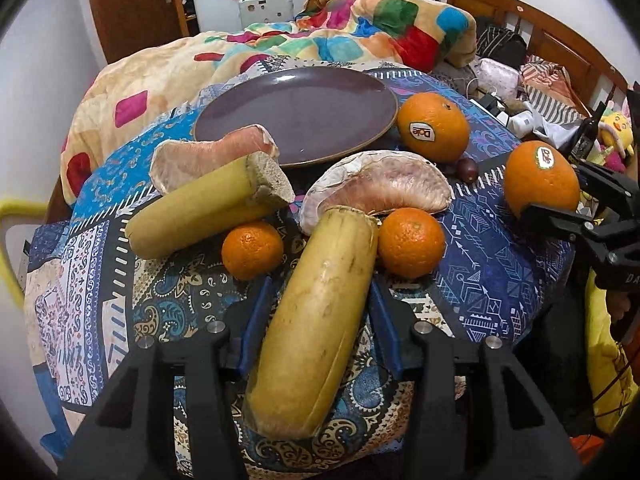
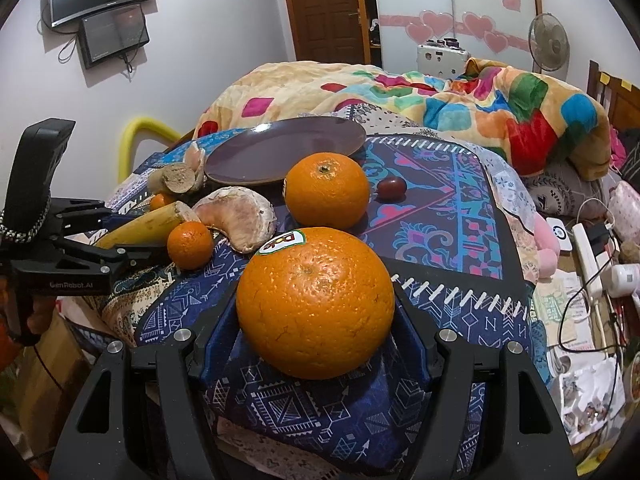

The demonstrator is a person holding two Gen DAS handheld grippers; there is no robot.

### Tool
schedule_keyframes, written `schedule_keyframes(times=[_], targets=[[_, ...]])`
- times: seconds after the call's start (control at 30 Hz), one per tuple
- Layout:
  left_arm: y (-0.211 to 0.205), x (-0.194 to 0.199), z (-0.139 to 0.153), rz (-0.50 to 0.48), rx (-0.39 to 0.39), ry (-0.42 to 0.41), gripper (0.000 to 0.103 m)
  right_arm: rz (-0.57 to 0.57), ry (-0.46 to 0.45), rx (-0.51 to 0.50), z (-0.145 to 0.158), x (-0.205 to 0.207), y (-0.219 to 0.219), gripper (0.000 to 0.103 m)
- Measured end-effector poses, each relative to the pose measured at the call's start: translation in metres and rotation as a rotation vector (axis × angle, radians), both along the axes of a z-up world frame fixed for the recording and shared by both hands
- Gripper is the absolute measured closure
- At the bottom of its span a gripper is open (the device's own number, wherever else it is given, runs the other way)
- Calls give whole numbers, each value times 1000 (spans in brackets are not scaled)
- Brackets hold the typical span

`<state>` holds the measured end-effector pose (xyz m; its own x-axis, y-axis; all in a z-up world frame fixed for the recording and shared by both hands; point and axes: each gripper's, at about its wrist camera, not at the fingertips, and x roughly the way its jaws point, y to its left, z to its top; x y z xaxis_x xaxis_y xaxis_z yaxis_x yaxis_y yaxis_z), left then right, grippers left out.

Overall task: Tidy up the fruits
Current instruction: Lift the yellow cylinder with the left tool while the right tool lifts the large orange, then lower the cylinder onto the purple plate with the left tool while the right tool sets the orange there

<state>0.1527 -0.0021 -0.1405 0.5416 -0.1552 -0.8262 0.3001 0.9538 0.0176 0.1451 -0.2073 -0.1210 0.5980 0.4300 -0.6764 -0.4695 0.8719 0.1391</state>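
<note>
My left gripper stands open around a yellow cut stalk that lies lengthwise between the blue pads; a strip of cloth shows beside the left pad. My right gripper is shut on a large stickered orange, also seen at the right table edge as the orange. A second stalk, two pomelo segments, two mandarins, another large orange and a small dark fruit lie around. Behind them sits a bare purple plate.
Everything rests on a patterned blue cloth over a small table. A bed with a colourful quilt lies right behind it. Cables, a power strip and clutter fill the right side. A yellow chair frame stands at the left.
</note>
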Motion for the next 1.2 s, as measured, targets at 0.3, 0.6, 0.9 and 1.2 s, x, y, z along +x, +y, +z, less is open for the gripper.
schedule_keyframes(times=[0.3,0.6,0.9,1.2], targets=[[0,-13,18,14,3,-51,66,7,-43,-3,15,1,6,36],[15,-18,55,56,-41,-123,66,1,-115,9,42,9,8,36],[31,8,90,114,-60,-213,66,-14,-196,29,70,28,14,36],[40,52,107,142,-89,-242,66,-19,-259,27,90,55,28,36]])
